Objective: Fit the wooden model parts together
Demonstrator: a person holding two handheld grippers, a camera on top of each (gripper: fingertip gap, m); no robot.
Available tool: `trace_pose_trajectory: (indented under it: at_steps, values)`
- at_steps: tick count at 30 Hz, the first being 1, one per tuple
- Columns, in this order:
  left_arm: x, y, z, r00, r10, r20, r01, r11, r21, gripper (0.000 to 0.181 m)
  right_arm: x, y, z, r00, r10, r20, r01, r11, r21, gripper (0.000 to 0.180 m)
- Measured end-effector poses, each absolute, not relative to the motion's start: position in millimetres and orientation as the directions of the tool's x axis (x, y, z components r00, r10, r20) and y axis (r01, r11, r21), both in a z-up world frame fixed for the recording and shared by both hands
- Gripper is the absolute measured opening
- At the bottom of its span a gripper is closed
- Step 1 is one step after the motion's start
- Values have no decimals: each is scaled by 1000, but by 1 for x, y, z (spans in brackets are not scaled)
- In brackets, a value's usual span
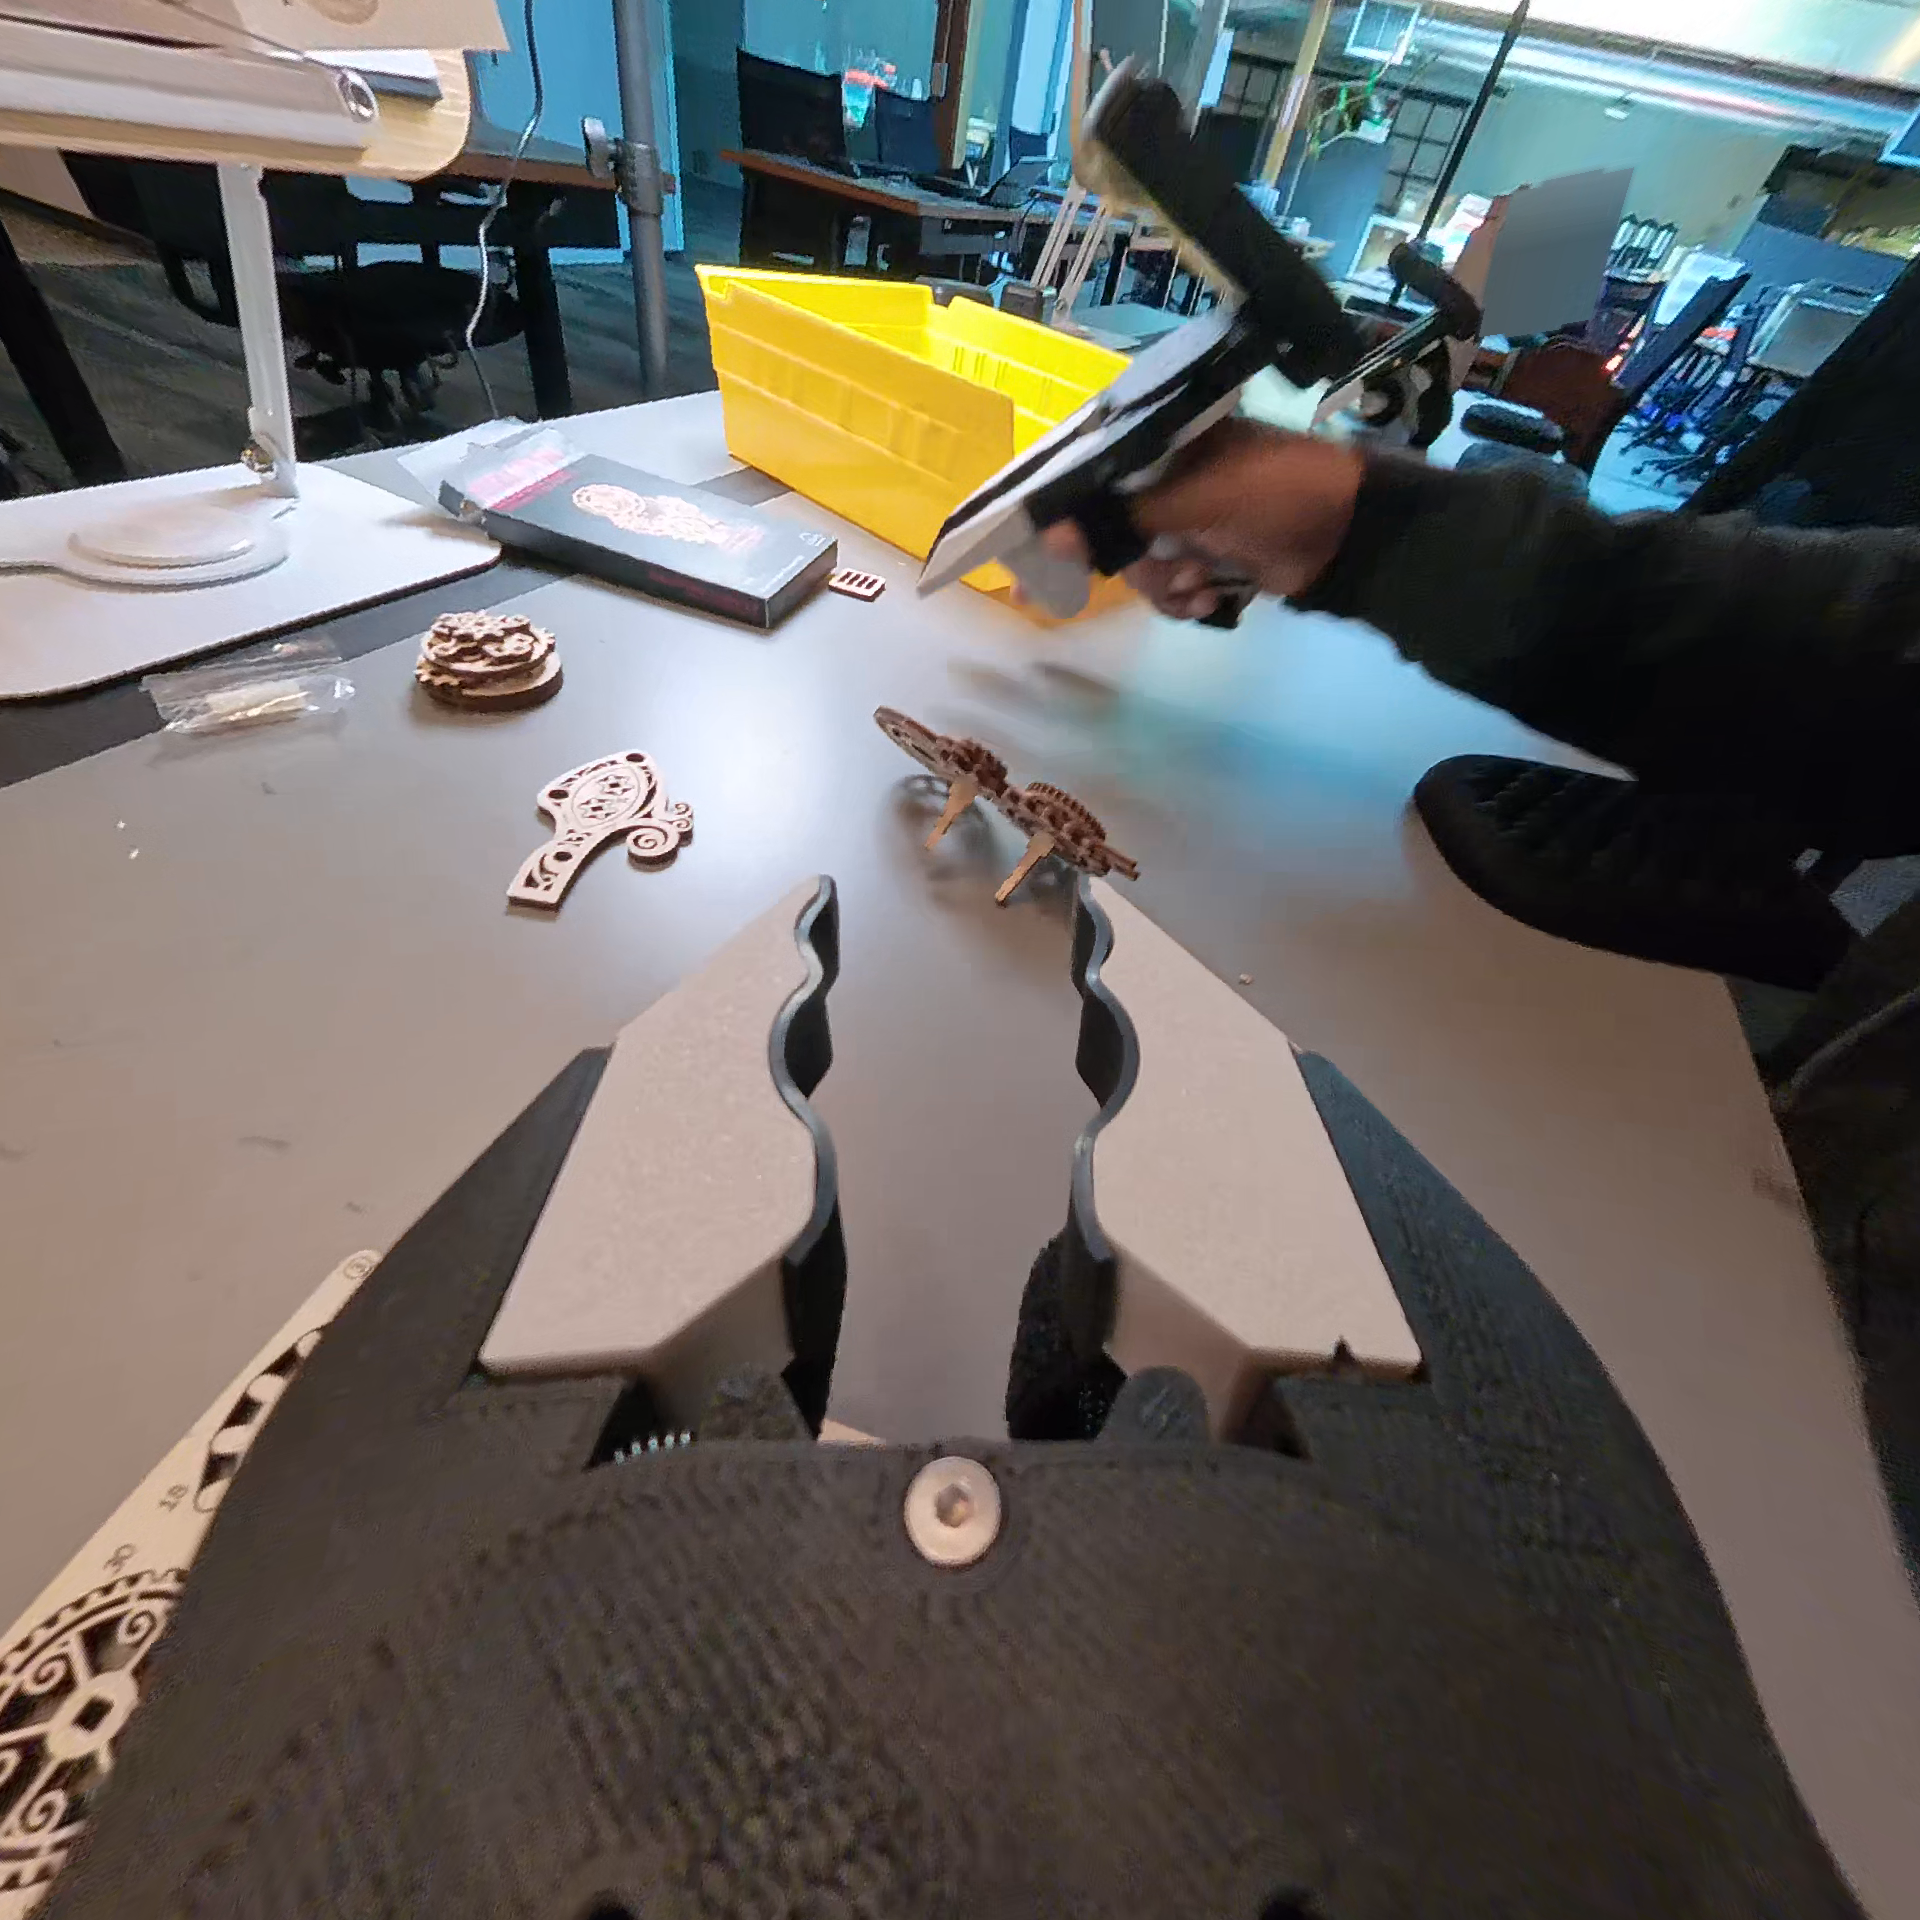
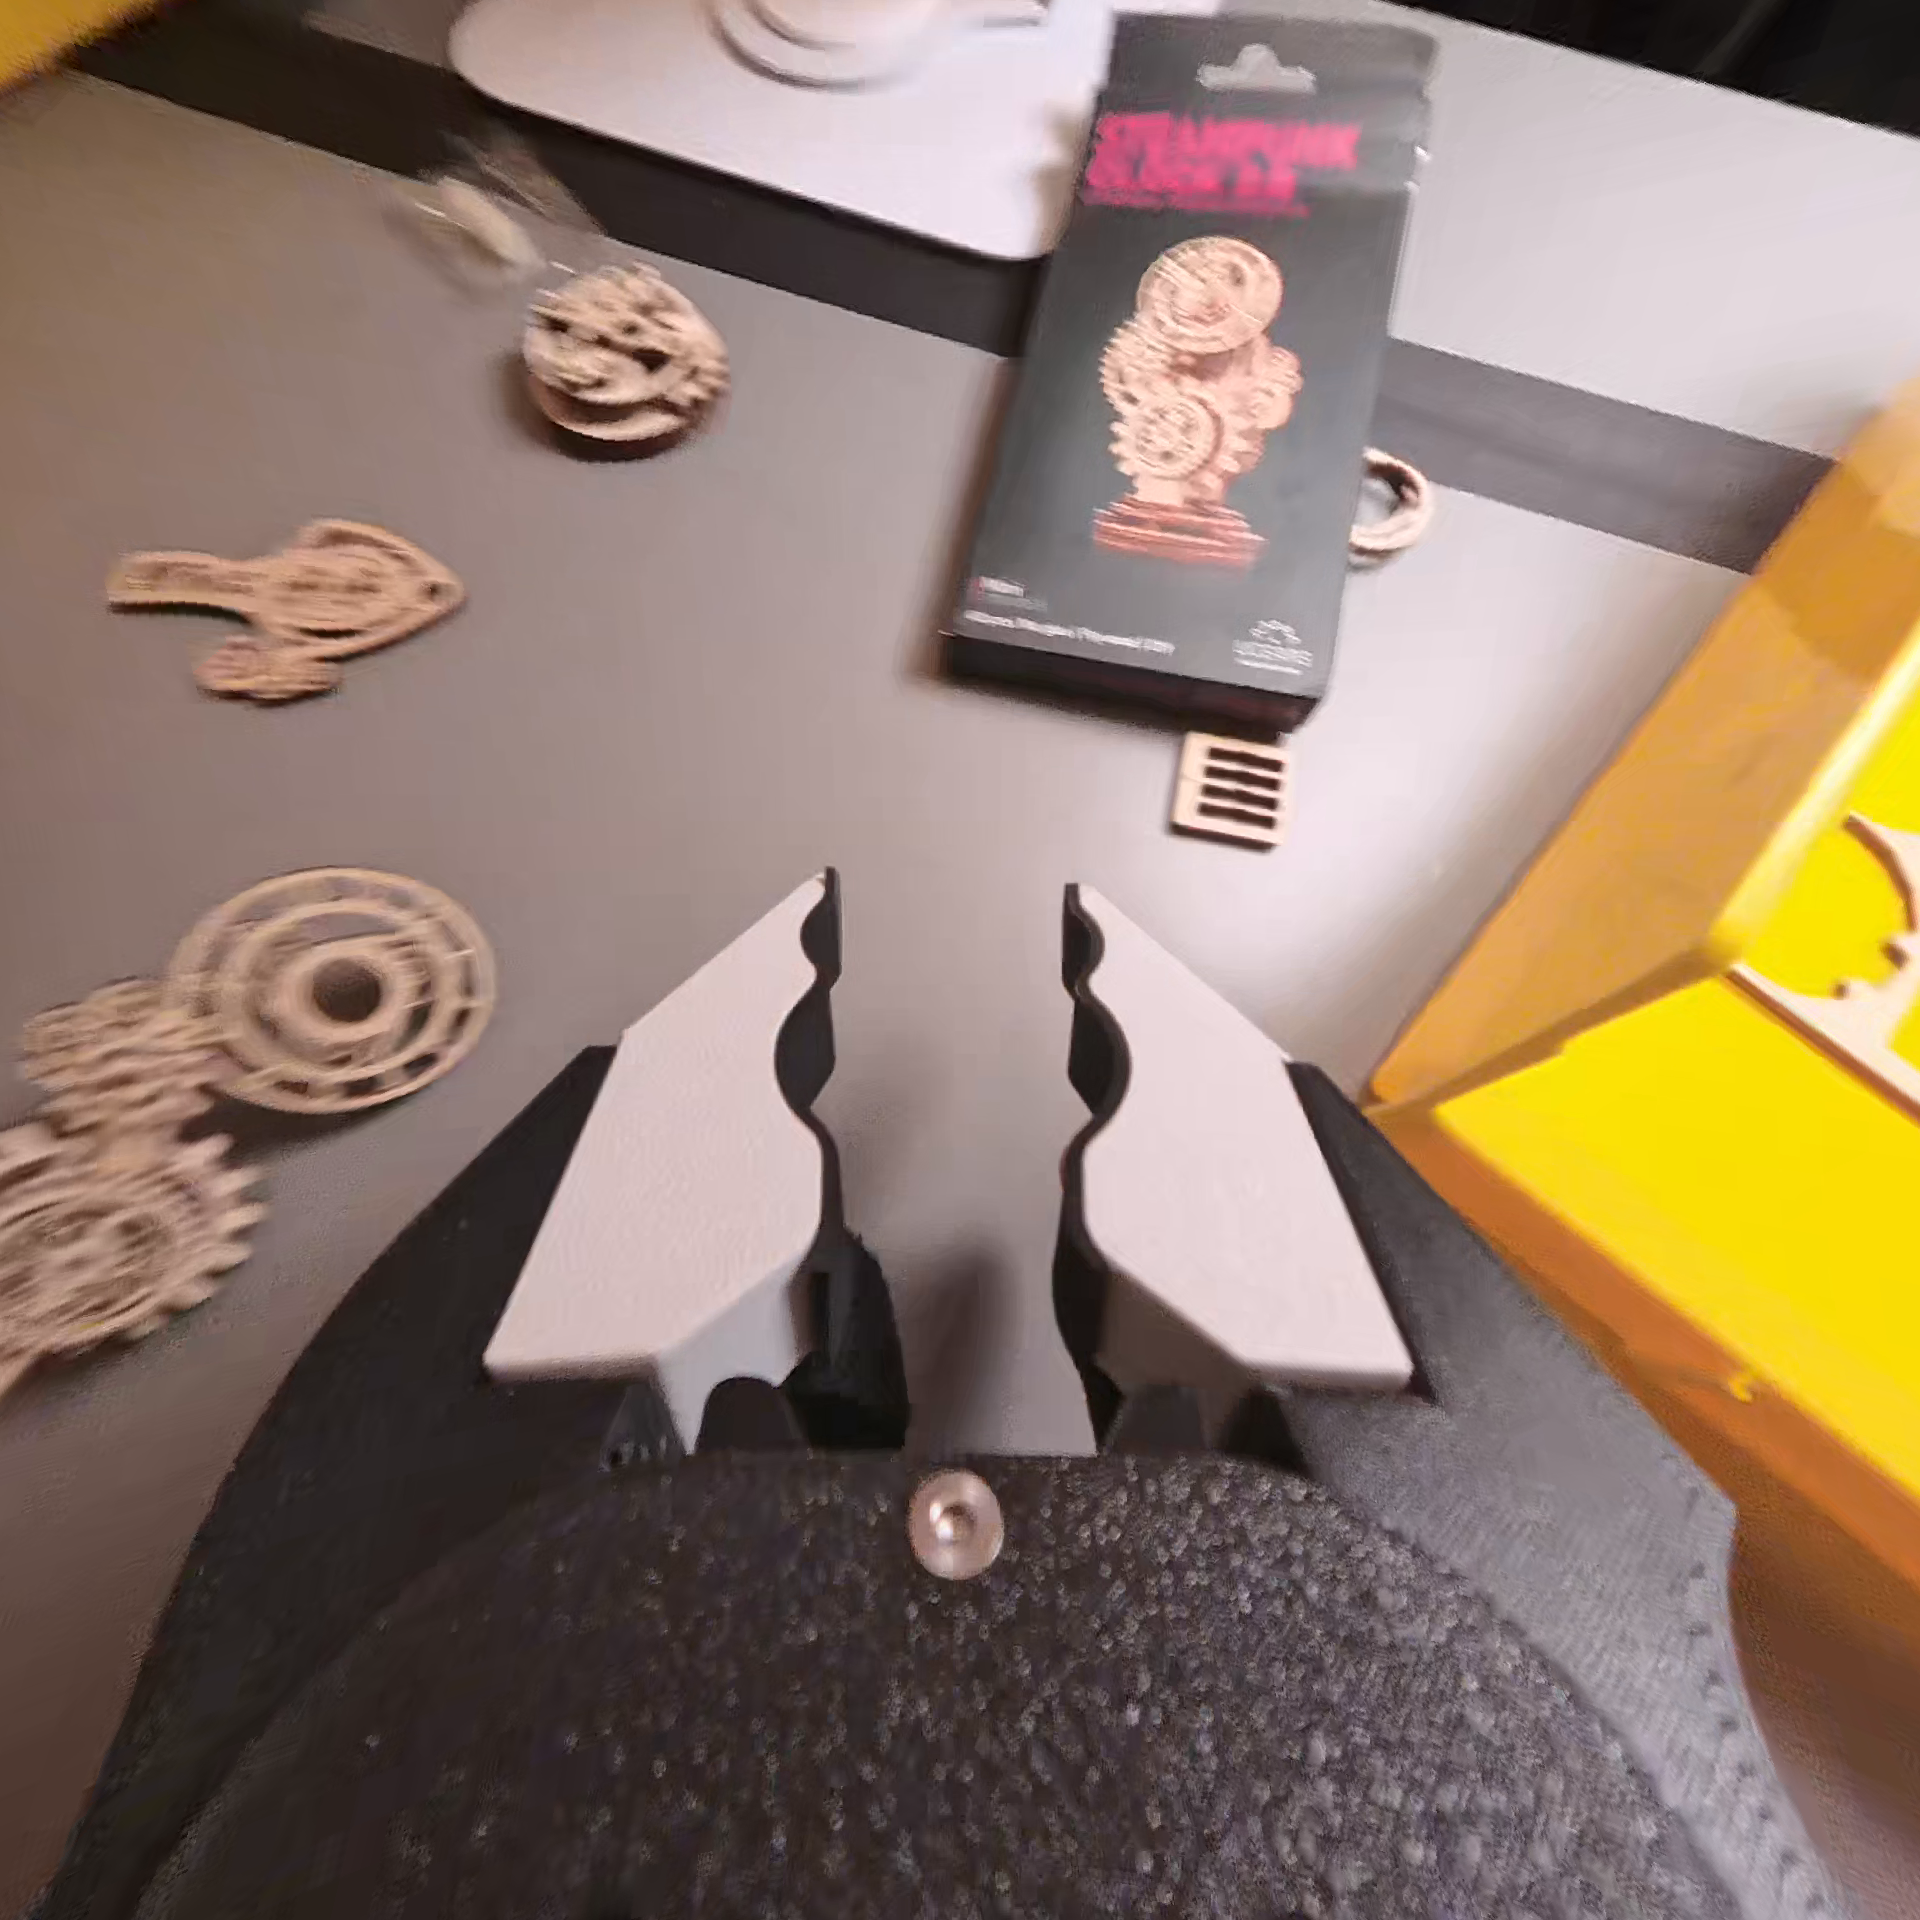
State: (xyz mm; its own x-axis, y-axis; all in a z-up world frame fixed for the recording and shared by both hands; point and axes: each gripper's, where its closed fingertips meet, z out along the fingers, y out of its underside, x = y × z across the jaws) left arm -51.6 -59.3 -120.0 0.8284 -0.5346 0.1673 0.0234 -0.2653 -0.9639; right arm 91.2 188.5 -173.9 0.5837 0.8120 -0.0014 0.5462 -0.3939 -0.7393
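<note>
A partly built wooden gear assembly [image 1: 1003,805] stands on small pegs on the grey table, just beyond my left gripper [image 1: 951,904], which is open and empty. It also shows at the left of the right wrist view [image 2: 208,1081]. A flat ornate wooden piece [image 1: 603,826] [image 2: 291,623] and a round stacked wooden part [image 1: 486,660] [image 2: 623,358] lie to its left. A small slotted wooden piece [image 1: 858,584] [image 2: 1231,795] lies by the black box. My right gripper [image 2: 951,894] is open and empty above the table; it also shows raised in the left wrist view [image 1: 961,556].
A black model box [image 1: 644,540] [image 2: 1195,416] lies flat on the table. A yellow bin [image 1: 883,416] [image 2: 1662,1039] stands at the right and holds a wooden sheet [image 2: 1860,935]. A white lamp base [image 1: 177,540] and a small plastic bag [image 1: 249,698] sit at the left. The left gripper's tips are roughly 30 cm from the right gripper's. About 7 cm separates my right fingertips from the small slotted wooden piece [image 2: 1231,795]. Look for it in the left wrist view [image 1: 860,582] too.
</note>
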Motion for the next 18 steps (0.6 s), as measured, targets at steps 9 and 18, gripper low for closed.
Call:
trace_pose_trajectory:
  at_steps: [9, 18]
  values:
    - [-40, -70, -94, 801, -575, 169, 77, -180, -981, 41, 106, 251, -209, 780, 598, 188, 547, -503, -669, 45]
    - [-36, -75, -93, 787, -598, 155, 61, -174, -983, 39, 95, 261, -212, 767, 618, 173, 558, -509, -655, 13]
